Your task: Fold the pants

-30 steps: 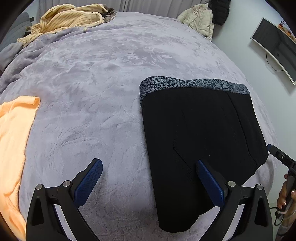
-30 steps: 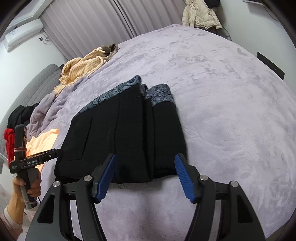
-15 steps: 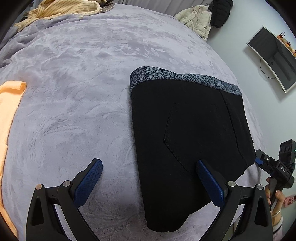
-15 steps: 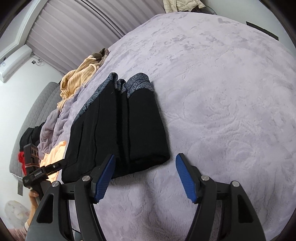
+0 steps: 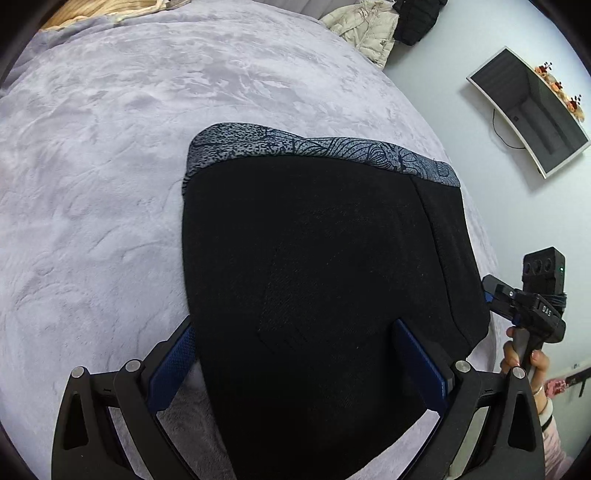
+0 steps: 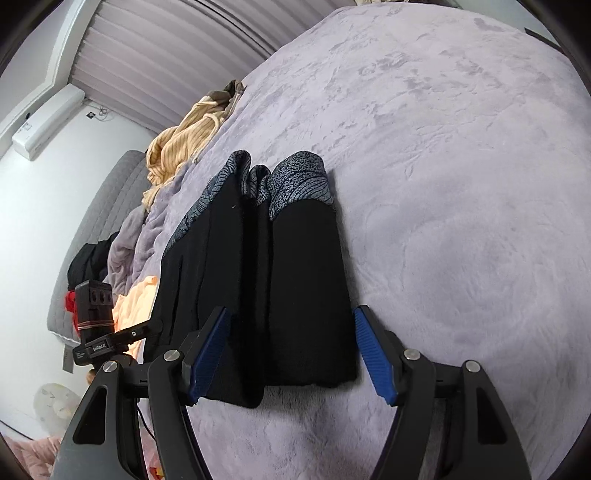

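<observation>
On the grey blanket (image 5: 110, 184) lie the black pants (image 5: 314, 277), already folded into a compact stack; both grippers, left (image 5: 295, 362) and right (image 6: 291, 350), straddle its near edge, jaws apart, seemingly lining up 1 more fold.

Folded pants (image 5: 314, 280) lie flat on the bed blanket (image 5: 103, 177), waistband (image 5: 317, 147) at the far end. Left gripper (image 5: 295, 365) sits over the near end of the pants, one finger at their left edge, the other over the cloth. Right gripper (image 6: 291, 347) straddles the pants' near right portion, fingers either side, apart from it. Striped garment (image 6: 181, 147) lies far back on the bed. Jacket (image 5: 365, 27) behind the bed. Wall monitor (image 5: 532, 110) at right. Air conditioner (image 6: 48, 122) high at left.
</observation>
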Motion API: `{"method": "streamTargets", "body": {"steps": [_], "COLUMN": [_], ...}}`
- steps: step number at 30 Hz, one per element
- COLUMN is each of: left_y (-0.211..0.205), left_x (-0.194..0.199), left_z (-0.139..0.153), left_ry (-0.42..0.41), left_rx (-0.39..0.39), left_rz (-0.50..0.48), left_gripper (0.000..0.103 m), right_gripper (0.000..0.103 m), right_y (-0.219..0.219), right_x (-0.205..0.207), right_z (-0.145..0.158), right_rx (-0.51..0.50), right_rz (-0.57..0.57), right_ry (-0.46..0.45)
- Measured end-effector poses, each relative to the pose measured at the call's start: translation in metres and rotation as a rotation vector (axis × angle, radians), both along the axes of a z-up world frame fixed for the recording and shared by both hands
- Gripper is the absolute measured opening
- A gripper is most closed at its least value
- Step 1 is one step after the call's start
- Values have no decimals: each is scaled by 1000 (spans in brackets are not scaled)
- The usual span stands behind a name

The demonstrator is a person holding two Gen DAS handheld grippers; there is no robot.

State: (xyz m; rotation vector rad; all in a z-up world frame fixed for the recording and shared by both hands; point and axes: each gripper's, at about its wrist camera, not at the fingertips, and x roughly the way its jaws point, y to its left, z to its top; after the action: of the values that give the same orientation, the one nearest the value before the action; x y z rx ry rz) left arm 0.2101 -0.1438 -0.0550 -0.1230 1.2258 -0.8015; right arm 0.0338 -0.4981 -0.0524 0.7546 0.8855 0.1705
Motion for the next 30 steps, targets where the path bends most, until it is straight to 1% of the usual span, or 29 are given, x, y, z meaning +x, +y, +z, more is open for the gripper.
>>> {"method": "streamTargets", "body": {"steps": [2,5,7,8,9,13,14,15,18,19,20,22,23,24,28,30], "left_y": [-5,-11,-12,-12,-11,-7,-6,-5,-2,1,5,14,19,23,47,65], "left_x": [7,15,18,19,20,16,14,11,4,1,-1,-3,-4,-7,-26,-31], "left_z": [-4,-9,-12,-13,-14,-15,-14,-11,-2,3,10,24,31,38,67,75], "left_ry": [15,29,36,38,41,27,19,5,-11,-4,6,44,58,57,-20,-33], "left_rx": [-14,-25,-29,-28,-31,-58,-66,-72,-97,-122,-154,-210,-224,-223,-167,-165], "left_rz": [-2,-15,-29,-29,-26,-12,-6,0,-3,-3,0,14,23,27,26,31], "left_gripper": [102,102,102,103,103,103,103,100,99,99,94,93,93,93,93,93], "right_gripper": [74,73,72,70,70,68,65,62,56,55,54,54,54,54,54,54], "right_y": [-4,-15,-20,-20,-18,-17,-16,-15,-8,-5,-2,3,7,14,46,62], "right_x": [10,27,40,47,51,50,48,47,43,42,38,31,29,27,20,17], "right_z": [-3,-12,-25,-34,-39,-42,-41,-39,-24,-18,-11,3,10,17,34,38], "right_rx": [39,138,195,209,220,219,221,228,220,228,244,287,296,297,348,355], "right_rz": [40,76,88,87,83,54,47,33,20,20,20,14,23,39,83,97], "right_ry": [-8,-18,2,31,41,38,42,51,48,39,23,-14,-24,-30,-32,-45]}}
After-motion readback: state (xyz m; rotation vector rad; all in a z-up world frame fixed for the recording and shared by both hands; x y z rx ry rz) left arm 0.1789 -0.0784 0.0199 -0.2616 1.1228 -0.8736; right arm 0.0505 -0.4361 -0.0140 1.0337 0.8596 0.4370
